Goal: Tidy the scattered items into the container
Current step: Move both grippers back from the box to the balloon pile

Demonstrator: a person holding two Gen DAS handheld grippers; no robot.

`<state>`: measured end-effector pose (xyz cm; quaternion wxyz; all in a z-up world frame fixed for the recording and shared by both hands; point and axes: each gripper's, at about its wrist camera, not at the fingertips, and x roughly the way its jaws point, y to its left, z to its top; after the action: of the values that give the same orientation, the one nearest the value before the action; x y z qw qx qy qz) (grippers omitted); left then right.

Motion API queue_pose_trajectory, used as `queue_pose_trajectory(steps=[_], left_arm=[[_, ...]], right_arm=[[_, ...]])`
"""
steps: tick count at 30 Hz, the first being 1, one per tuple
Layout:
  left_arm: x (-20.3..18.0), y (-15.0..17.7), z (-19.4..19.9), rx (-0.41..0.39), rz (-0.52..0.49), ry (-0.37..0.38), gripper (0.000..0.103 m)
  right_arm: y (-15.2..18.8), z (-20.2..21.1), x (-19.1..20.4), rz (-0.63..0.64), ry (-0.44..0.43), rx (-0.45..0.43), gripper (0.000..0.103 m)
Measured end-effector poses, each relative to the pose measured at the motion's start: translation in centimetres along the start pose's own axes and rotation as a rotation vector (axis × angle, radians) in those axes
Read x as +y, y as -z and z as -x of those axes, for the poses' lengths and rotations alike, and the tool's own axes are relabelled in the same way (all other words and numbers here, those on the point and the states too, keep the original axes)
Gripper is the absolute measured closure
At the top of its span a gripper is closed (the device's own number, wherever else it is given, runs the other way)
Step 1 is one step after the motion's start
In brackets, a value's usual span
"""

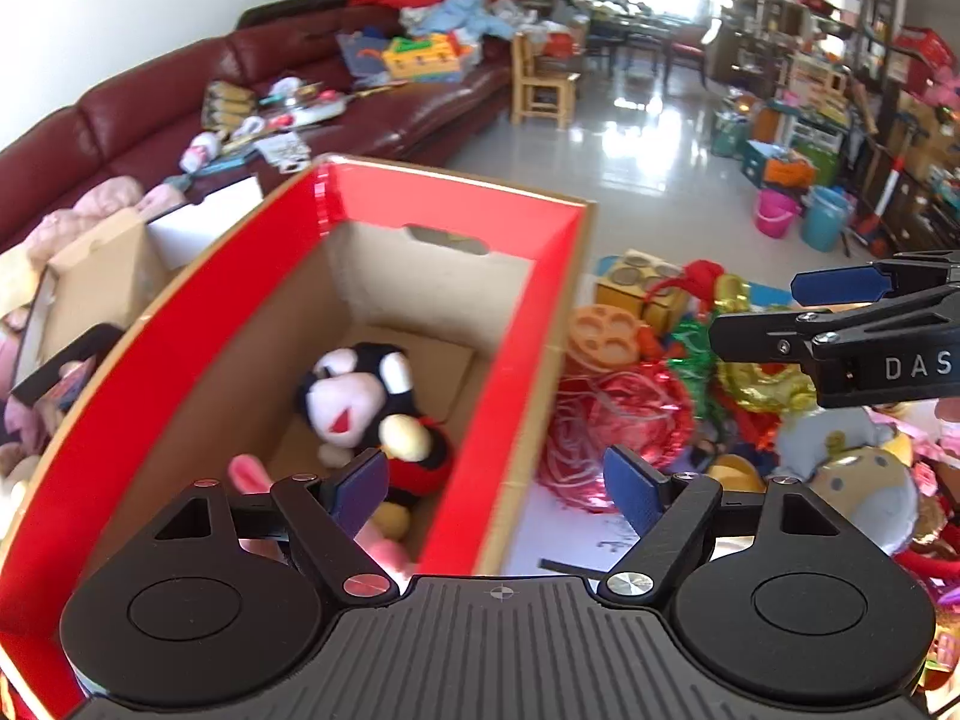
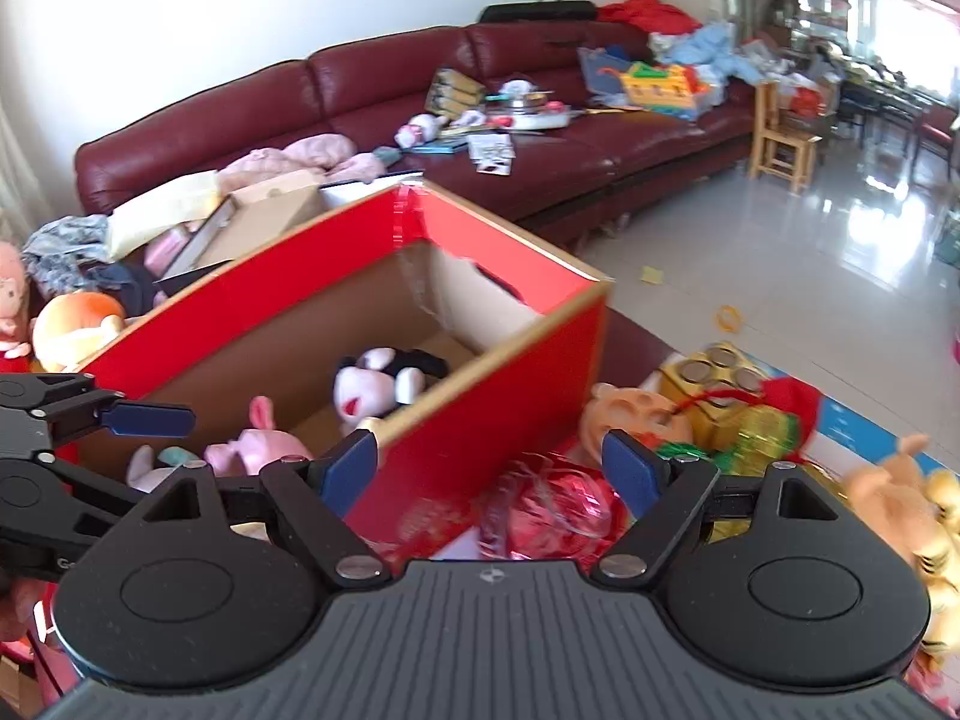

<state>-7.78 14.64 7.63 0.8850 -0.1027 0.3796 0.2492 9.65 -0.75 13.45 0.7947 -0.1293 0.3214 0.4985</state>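
Above: both hand-held grippers, left (image 1: 495,483) and right (image 2: 492,471), released beside the box (image 1: 528,330).
Crinkly red foil bundle (image 2: 552,510): judged light, slippery; pinch a fold.

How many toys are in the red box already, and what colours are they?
In the red box:
Black-and-white plush toy: 1
Pink plush bunny: 1
Total that I can see: 2
The left gripper hides part of the box floor, so more may lie there. Both it and the right gripper are open and hold nothing.
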Motion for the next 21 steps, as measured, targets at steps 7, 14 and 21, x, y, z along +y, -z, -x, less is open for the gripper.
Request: queue_pose_trajectory(steps=[7,14,21], left_arm=[[-4.9,0.5,-1.4,0.021,-0.112,0.078,0.015],[-7.6,1.3,-3.3,0.082,-0.153,0.125,0.015],[-10.5,1.6,-4.3,0.117,-0.211,0.183,0.015]], right_arm=[[2.9,1.9,-4.7,-0.111,0.106,0.002,0.018],[6.2,3.2,-8.8,-0.211,0.184,0.016,0.018],[8.7,4.1,-12.7,-0.320,0.261,0.028,0.018]])
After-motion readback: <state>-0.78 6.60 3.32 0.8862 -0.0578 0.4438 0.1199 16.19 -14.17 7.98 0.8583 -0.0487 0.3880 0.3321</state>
